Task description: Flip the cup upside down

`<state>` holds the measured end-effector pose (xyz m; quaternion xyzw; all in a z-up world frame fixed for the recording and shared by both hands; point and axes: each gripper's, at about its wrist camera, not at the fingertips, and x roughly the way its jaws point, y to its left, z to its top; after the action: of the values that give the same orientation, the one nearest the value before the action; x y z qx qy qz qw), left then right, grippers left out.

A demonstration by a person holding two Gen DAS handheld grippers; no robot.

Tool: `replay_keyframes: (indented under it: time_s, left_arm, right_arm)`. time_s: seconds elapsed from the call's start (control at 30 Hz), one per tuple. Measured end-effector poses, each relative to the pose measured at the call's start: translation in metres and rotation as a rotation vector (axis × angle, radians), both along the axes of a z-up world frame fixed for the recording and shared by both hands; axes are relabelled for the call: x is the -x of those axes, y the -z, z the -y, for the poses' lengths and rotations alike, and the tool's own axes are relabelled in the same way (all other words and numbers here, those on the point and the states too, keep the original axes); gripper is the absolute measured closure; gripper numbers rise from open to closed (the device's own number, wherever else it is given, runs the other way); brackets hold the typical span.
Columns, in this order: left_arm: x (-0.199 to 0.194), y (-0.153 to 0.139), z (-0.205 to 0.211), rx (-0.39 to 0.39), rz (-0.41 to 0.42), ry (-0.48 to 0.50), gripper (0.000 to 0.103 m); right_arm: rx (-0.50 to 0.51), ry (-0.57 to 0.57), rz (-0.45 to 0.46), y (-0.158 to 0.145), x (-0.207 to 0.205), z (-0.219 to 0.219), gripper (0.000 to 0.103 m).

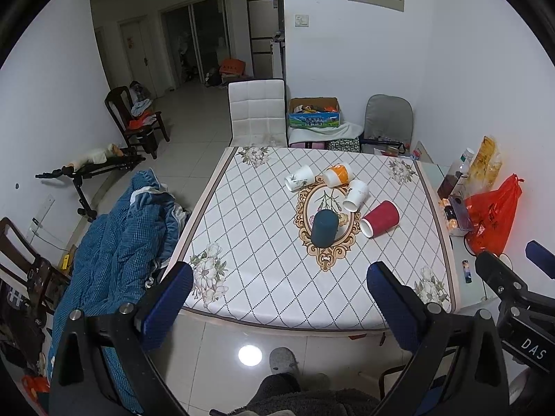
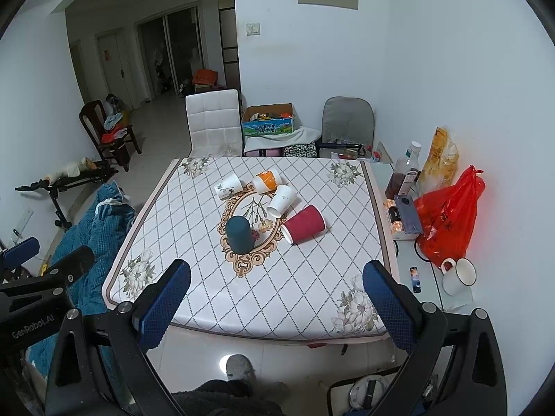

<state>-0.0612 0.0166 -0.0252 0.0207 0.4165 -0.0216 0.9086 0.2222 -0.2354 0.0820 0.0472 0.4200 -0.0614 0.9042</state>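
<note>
On the bench (image 2: 194,298), under its diamond-patterned cloth, five cups sit around the oval floral medallion. The dark teal cup (image 2: 238,235) stands on end at the medallion's near side, its long axis vertical and a closed rounded end on top, so it looks already mouth-down as the task wants. The red cup (image 2: 305,223) lies on its side just right of it, long axis roughly level, white-rimmed mouth towards the teal cup. Behind it, two white cups (image 2: 281,200) (image 2: 228,186) and an orange-and-white cup (image 2: 266,180) also lie tipped, mouths facing left and towards the camera. Both the left tongs (image 1: 279,284) and the right tongs (image 2: 275,282) are spread wide and empty, held back over the near edge, probably to keep all the cups in view and reachable.
</note>
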Motion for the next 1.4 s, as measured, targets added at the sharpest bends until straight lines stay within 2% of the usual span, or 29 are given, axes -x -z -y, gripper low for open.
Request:
replay_keyframes:
  time_s: [1.4]
  left_arm:
    - [0.012,-0.001,-0.006,-0.01,0.006,-0.014,0.0]
  right_arm:
    - [-0.022,-0.001,-0.011,0.003,0.006,0.003,0.002]
